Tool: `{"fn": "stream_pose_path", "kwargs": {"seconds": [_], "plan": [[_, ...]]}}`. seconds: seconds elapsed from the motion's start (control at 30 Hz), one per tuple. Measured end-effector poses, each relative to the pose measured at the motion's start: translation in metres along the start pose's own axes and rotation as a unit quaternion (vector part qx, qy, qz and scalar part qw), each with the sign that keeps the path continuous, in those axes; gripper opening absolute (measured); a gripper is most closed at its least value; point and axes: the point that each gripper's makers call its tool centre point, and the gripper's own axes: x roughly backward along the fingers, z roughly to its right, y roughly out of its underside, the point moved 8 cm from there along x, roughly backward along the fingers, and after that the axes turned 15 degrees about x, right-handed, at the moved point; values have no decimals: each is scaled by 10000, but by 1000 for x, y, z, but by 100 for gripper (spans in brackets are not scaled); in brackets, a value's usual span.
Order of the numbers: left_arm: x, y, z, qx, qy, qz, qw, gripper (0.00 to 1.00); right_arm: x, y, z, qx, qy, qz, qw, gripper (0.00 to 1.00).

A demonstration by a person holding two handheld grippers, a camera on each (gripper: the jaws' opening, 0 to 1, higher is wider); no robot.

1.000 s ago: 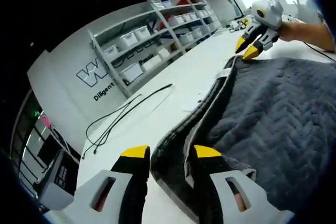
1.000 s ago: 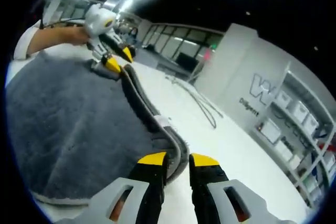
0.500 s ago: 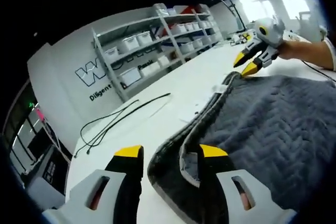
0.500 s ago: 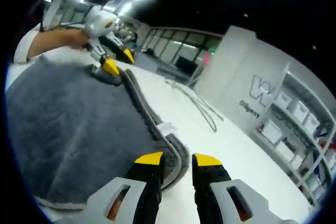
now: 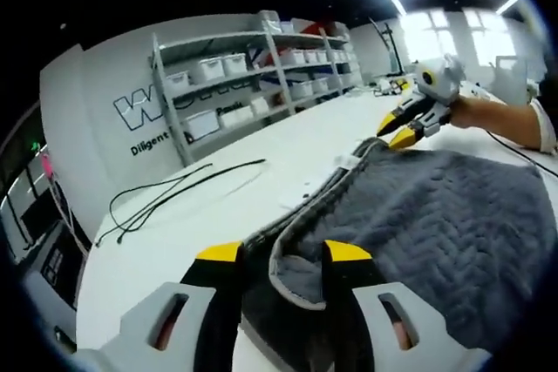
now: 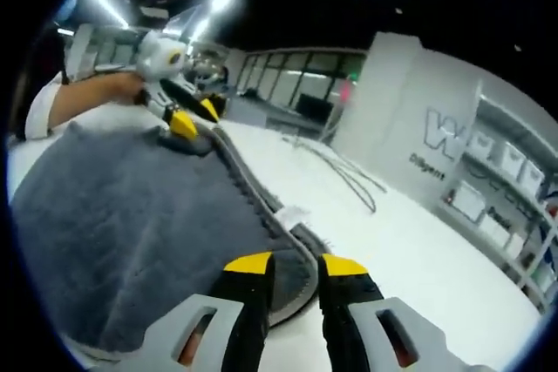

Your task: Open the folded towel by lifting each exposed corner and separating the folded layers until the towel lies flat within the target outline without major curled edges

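Both corners have dropped nearer the white table [image 5: 288, 141]: left gripper [image 5: 284, 254] and right gripper [image 6: 293, 261] each pinch the grey towel [image 5: 436, 215] hem between near-shut jaws. Its gripped edge runs lower centre to upper right in the left gripper view, and wall lettering at upper left reads "Diligent".

We read lettering only on the pale wall [image 5: 105, 111] behind the shelving. In the left gripper view a large outlined logo [image 5: 138, 111] begins with a "W", and the shelf upright hides the rest of it. Beneath it runs a smaller dark line [image 5: 150, 141] that starts "Diligent" and is likewise cut off. In the right gripper view the same wall [image 6: 410, 111] carries the outlined "W" [image 6: 443, 132] again, with a small line under it [image 6: 427, 165] that begins "Dilig"; we cannot make out its remaining letters.
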Motion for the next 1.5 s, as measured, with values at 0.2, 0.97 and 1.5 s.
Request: {"fn": "stream_pose_path", "kwargs": {"seconds": [0.2, 0.97, 1.5], "plan": [[-8, 6, -1, 153, -15, -97, 9998, 40, -3, 5, 0, -393, -125, 9, 9992, 23], [-23, 17, -7, 1001, -242, -62, 9947, 64, -15, 12, -5, -1369, -393, -15, 9898, 36], [-30, 27, -2, 1211, -317, -261, 9918, 70, -17, 16, -12, -1637, -510, -203, 9850, 47]]}}
